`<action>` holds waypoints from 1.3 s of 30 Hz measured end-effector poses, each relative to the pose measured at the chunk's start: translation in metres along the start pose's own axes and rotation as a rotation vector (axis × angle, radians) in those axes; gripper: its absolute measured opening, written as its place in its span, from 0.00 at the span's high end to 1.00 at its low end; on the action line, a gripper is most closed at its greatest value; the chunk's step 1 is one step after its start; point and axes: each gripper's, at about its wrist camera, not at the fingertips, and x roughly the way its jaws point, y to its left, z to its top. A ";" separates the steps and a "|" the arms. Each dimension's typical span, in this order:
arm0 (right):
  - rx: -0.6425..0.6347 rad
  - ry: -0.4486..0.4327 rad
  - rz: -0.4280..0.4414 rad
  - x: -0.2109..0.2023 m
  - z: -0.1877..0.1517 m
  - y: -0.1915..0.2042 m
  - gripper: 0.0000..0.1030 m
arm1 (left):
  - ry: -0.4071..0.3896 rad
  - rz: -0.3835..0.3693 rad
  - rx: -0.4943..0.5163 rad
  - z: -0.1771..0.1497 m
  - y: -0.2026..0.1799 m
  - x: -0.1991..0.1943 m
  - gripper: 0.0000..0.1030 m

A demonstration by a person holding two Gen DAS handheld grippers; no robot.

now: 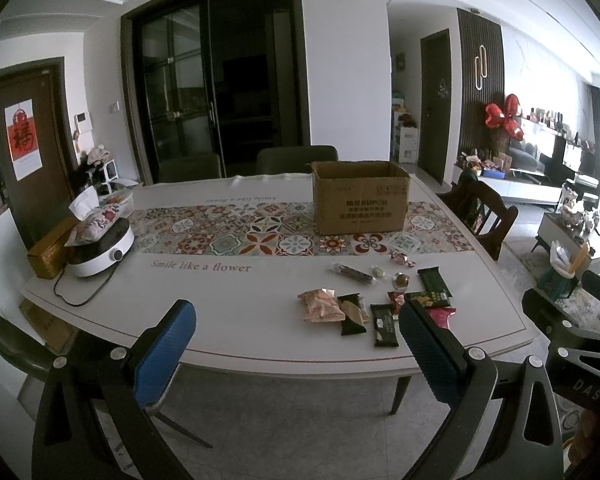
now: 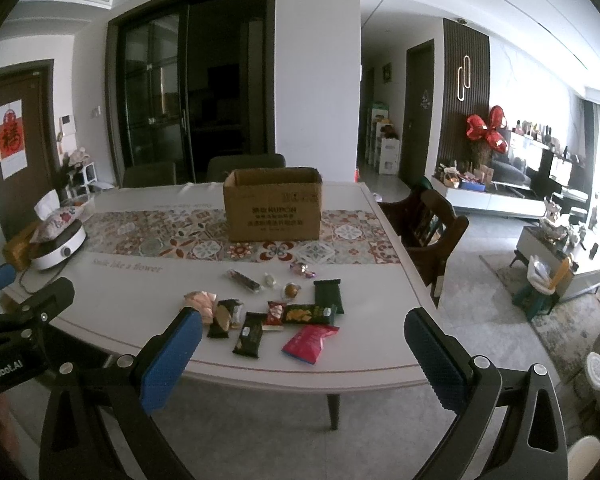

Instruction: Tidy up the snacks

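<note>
Right wrist view: right gripper (image 2: 302, 344) was held wide open, nothing between the blue pads (image 2: 172, 354), short of the near table edge (image 2: 260, 368). Left gripper (image 1: 298, 338) was likewise spread and empty, also off the table's near side.

Snacks (image 2: 276, 312) were scattered on the white part of the table, near edge, none boxed yet. Cardboard box (image 2: 274, 210) was set upright on the patterned runner (image 2: 160, 236) behind them, top open, well apart from the pile.

Step judged: first pick not yet started. Advice for doing it well:
- Outliers should be taken first; the red pouch (image 2: 310, 342) lay nearest and clear of most neighbours.
- Jaws should be closed across a packet's short width, not along its length.
- Overlapped packets beside the pink bag (image 2: 200, 304) should be left until freed.
- Release should be made above the box opening, not over its rim.

Orientation:
- Long bar (image 2: 244, 280): long axis diagonal, far-left to near-right.
- Dark green packet (image 2: 328, 296): long axis roughly near-far.
- Yellow-print green packet (image 2: 310, 314): long axis left-right.
- Black packet (image 2: 249, 334): long axis near-far, slightly tilted.

Small wrapped candies (image 2: 302, 269) were too small for an axis to be read.
</note>
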 end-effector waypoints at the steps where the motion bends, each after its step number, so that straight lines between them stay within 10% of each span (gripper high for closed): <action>1: 0.000 -0.001 -0.001 0.000 0.000 0.000 0.01 | 0.000 0.001 0.000 0.000 0.000 0.000 0.00; 21: -0.002 0.030 0.046 0.010 -0.008 -0.009 0.01 | 0.054 0.009 -0.002 -0.006 0.007 0.008 0.00; 39: 0.012 0.178 0.075 0.124 0.027 0.019 0.03 | 0.212 -0.062 0.032 0.031 0.010 0.149 0.07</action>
